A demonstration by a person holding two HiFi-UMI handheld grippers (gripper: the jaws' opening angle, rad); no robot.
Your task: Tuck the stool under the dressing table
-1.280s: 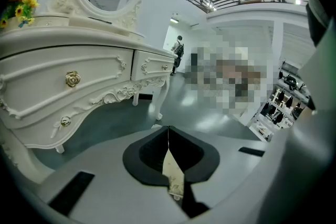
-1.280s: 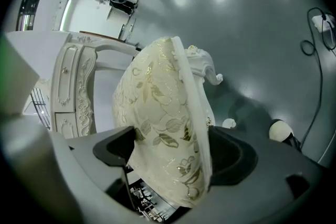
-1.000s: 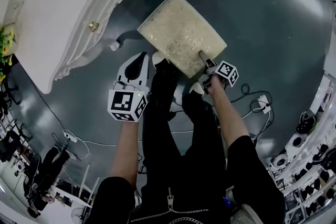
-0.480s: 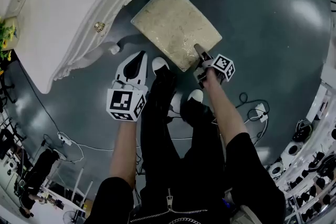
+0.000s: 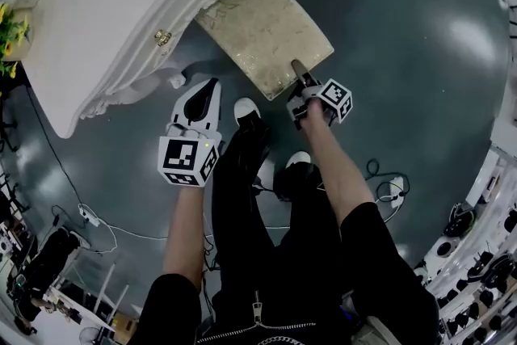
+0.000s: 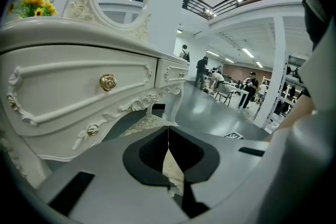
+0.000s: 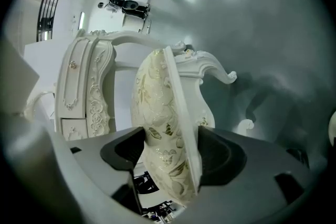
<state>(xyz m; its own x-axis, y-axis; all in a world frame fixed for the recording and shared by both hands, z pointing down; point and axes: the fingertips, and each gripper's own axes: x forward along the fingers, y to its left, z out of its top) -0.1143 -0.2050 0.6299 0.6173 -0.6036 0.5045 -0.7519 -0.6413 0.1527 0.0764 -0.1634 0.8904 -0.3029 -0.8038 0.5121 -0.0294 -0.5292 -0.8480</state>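
Stool (image 5: 271, 36): on the floor (image 5: 420, 44), far end under the dressing table (image 5: 105, 20) front edge, near end out in the open

Right gripper (image 5: 300, 75): jaws have just been closing, now clamped on the stool's near edge, cushion and white frame between them

Left gripper (image 5: 208, 86): jaws together, empty, near the table front, apart from the stool

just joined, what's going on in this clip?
A person is tucking the stool under the dressing table. The right gripper has the near edge of the cushioned seat between its fingers, which have just been closing on it. The stool's far end is already under the table's front edge; the rest sticks out. The left gripper is shut and empty, hovering beside the table.
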